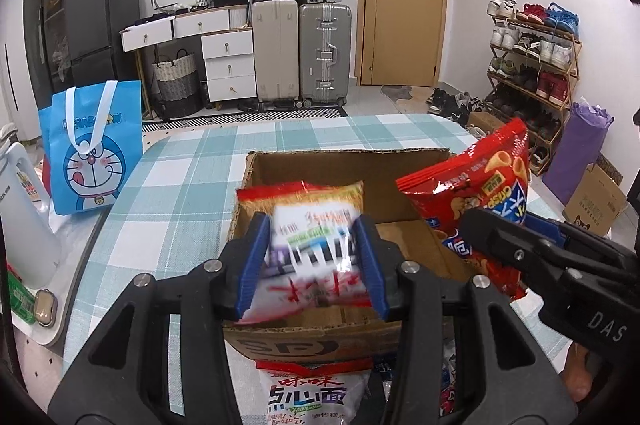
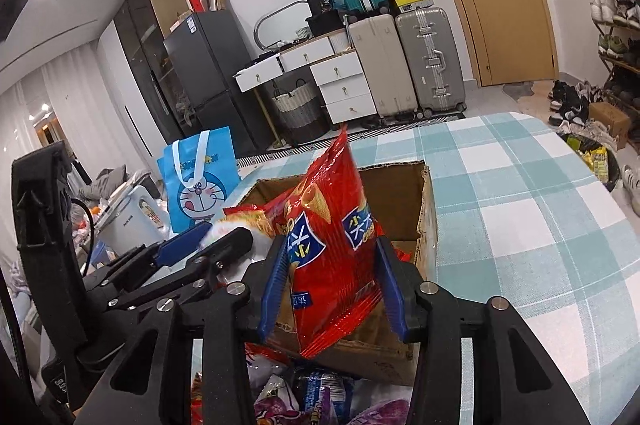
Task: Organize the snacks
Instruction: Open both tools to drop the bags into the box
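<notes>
An open cardboard box (image 1: 400,173) (image 2: 428,209) stands on the checked table. My left gripper (image 1: 314,269) is shut on a white and red noodle snack bag (image 1: 312,237), held over the box's near side. My right gripper (image 2: 330,289) is shut on a red corn-snack bag (image 2: 332,245), held upright above the box's near edge. The red bag also shows at the right of the left wrist view (image 1: 472,201), and the left gripper shows at the left of the right wrist view (image 2: 216,245). More snack bags lie in front of the box (image 1: 308,393) (image 2: 312,397).
A blue Doraemon bag (image 1: 92,153) (image 2: 200,181) stands at the table's left edge beside a white kettle (image 1: 24,205). The checked tablecloth (image 2: 540,225) stretches right of the box. Suitcases, drawers, a door and a shoe rack stand beyond the table.
</notes>
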A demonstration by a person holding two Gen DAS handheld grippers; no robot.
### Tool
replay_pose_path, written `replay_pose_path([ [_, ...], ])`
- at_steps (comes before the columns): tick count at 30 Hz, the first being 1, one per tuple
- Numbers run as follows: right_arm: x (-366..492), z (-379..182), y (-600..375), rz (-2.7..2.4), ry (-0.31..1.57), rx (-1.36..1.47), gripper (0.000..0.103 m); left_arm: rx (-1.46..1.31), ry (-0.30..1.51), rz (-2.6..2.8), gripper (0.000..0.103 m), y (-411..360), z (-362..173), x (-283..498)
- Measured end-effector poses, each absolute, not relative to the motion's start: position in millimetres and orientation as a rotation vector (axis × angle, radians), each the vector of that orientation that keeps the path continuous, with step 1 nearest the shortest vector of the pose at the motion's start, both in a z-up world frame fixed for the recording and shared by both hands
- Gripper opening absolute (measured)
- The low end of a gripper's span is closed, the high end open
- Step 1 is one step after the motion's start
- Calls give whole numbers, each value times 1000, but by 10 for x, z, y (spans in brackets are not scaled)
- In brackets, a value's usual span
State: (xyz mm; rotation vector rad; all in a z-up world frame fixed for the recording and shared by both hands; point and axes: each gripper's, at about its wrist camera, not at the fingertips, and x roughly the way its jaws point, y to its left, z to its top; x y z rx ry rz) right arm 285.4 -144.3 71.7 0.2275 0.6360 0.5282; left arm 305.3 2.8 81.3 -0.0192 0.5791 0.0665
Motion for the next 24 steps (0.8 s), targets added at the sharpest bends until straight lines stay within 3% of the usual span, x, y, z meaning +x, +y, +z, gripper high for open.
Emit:
replay_pose_path([
  [1, 2834, 732, -1445, 529, 622, 218, 56, -13, 577, 60, 44, 29, 819, 3030],
  [3, 2757, 780, -1473, 523, 591, 193, 81, -1, 577, 52, 62, 31, 840, 2976],
  [4, 2713, 809, -1504, 519, 576, 191, 87, 5, 571, 49, 77, 42, 855, 2927],
  [5, 2671, 825, -1544, 518, 569, 197, 93, 8, 560, 46, 83, 54, 871, 2878],
  [9, 2580, 825, -1681, 510, 594, 211, 101, 9, 572, 31, 90, 108, 909, 2680],
  [11, 2528, 796, -1782, 503, 616, 233, 102, -3, 580, 30, 102, 155, 925, 2559],
  [24, 1899, 678, -2167, 452, 646, 216, 102, -45, 585, 19, 102, 344, 856, 1639],
])
